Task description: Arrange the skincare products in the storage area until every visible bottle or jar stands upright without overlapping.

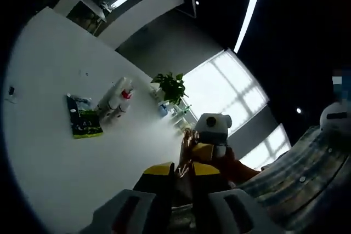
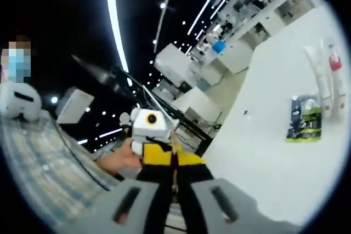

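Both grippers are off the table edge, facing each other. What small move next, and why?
Probably bring the left gripper toward the tubes lying beside the green packet on the white table: nothing is held and the products are far from both grippers.

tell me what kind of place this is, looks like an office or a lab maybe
Probably a large open office or lab. A wide white table holds white tubes and a dark green packet; long ceiling light strips run overhead, a potted plant stands by a big window.
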Available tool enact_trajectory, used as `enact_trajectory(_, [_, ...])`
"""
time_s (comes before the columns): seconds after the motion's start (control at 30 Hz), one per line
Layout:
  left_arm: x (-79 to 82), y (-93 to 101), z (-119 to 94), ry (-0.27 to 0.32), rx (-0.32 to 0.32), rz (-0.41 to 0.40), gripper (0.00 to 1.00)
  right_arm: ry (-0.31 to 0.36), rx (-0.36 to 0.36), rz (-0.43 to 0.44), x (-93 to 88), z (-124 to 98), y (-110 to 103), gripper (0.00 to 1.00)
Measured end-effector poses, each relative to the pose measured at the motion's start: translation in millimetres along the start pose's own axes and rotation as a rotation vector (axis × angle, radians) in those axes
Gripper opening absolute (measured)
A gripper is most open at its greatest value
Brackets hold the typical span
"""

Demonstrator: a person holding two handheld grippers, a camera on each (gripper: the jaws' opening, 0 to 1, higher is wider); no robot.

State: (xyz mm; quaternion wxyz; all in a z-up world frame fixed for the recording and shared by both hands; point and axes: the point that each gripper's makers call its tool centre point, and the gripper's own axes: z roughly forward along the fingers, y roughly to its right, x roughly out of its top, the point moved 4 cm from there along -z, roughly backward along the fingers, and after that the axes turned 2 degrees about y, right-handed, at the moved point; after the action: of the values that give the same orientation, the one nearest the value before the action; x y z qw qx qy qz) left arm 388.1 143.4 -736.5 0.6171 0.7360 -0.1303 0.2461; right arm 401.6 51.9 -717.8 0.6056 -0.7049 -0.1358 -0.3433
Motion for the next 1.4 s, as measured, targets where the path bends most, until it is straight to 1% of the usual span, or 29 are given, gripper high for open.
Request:
enact_trajectory(0.03, [-1.1, 0.2, 1, -0.002, -0.001, -0.004, 0.10, 0.003, 0.000, 0.005, 0.1, -1, 0, 0.00])
enact_trajectory(0.1, [-1.3, 4.2, 3, 0.007, -0.037, -0.009, 0.06, 0.010, -0.005, 0.012, -0.5, -2, 1, 0.00])
enact_trajectory(0.13, [-1.7, 4.4, 3, 0.009, -0.043, -0.023, 0.05, 0.022, 0.006, 0.026, -0.2, -2, 0, 0.00])
enact_trajectory(0.17, [-2.3, 4.6, 3, 0.005, -0.048, -0.023, 0.01, 0.033, 0.015, 0.034, 0.3, -3, -2, 0.00])
enact_trajectory(0.3, [-0.3, 4.2, 3, 0.033, -0.048, -0.030, 0.01, 0.049, 0.000, 0.032, -1.4, -3, -1, 0.01])
enact_trajectory(0.33, [0.5, 2.9, 2, 0.043, -0.043, -0.036, 0.01, 0.046, -0.016, 0.028, -3.1, -3, 2, 0.02])
enact_trajectory(0.43, [1.5, -2.2, -2, 0.066, -0.047, -0.080, 0.01, 0.054, -0.044, 0.019, -5.9, -7, 7, 0.03])
enact_trajectory(0.53, [-1.1, -3.7, -2, 0.061, -0.037, -0.085, 0.01, 0.078, -0.065, 0.037, -5.8, -13, 11, 0.03])
enact_trajectory(0.63, [-5.6, -5.7, -1, 0.058, -0.032, -0.102, 0.01, 0.078, -0.060, 0.040, -7.7, -16, 11, 0.01])
enact_trajectory(0.67, [-7.1, -6.1, 0, 0.059, -0.032, -0.104, 0.01, 0.073, -0.076, 0.020, -9.2, -16, 12, 0.01])
enact_trajectory(0.7, [-8.4, -6.9, 1, 0.058, -0.031, -0.108, 0.01, 0.069, -0.081, 0.022, -9.8, -17, 13, 0.01])
enact_trajectory(0.8, [-10.9, -10.0, 1, 0.062, -0.033, -0.130, 0.01, 0.073, -0.086, 0.065, -12.5, -19, 16, 0.03])
enact_trajectory(0.83, [-11.0, -11.0, 2, 0.065, -0.034, -0.141, 0.01, 0.082, -0.093, 0.059, -12.6, -20, 17, 0.04])
enact_trajectory(0.87, [-10.6, -12.2, 2, 0.068, -0.036, -0.154, 0.01, 0.089, -0.101, 0.052, -12.1, -21, 18, 0.08])
enact_trajectory(0.9, [-9.9, -13.2, 2, 0.069, -0.033, -0.153, 0.01, 0.093, -0.115, 0.050, -11.4, -21, 20, 0.16])
enact_trajectory(0.93, [-8.7, -15.1, 2, 0.070, -0.025, -0.154, 0.01, 0.102, -0.139, 0.048, -10.6, -22, 23, 0.21])
enact_trajectory(0.97, [-7.6, -16.9, 2, 0.067, -0.021, -0.155, 0.01, 0.104, -0.148, 0.040, -10.4, -23, 23, 0.23])
enact_trajectory(1.0, [-5.7, -19.7, 2, 0.067, -0.013, -0.157, 0.01, 0.099, -0.149, 0.032, -11.0, -25, 23, 0.22])
enact_trajectory(1.07, [-1.3, -23.5, 2, 0.072, -0.007, -0.166, 0.01, 0.091, -0.155, 0.035, -12.3, -28, 24, 0.22])
enact_trajectory(1.13, [2.7, -28.0, 2, 0.080, 0.003, -0.178, 0.01, 0.085, -0.162, 0.037, -14.0, -30, 25, 0.25])
enact_trajectory(1.23, [9.1, -37.8, 5, 0.086, 0.025, -0.192, 0.01, 0.077, -0.216, 0.016, -18.8, -37, 30, 0.31])
enact_trajectory(1.3, [11.7, -43.5, 6, 0.087, 0.038, -0.201, 0.01, 0.077, -0.239, 0.031, -21.8, -41, 34, 0.36])
enact_trajectory(1.4, [15.2, -52.2, 10, 0.089, 0.053, -0.216, 0.01, 0.090, -0.250, 0.046, -23.2, -48, 36, 0.37])
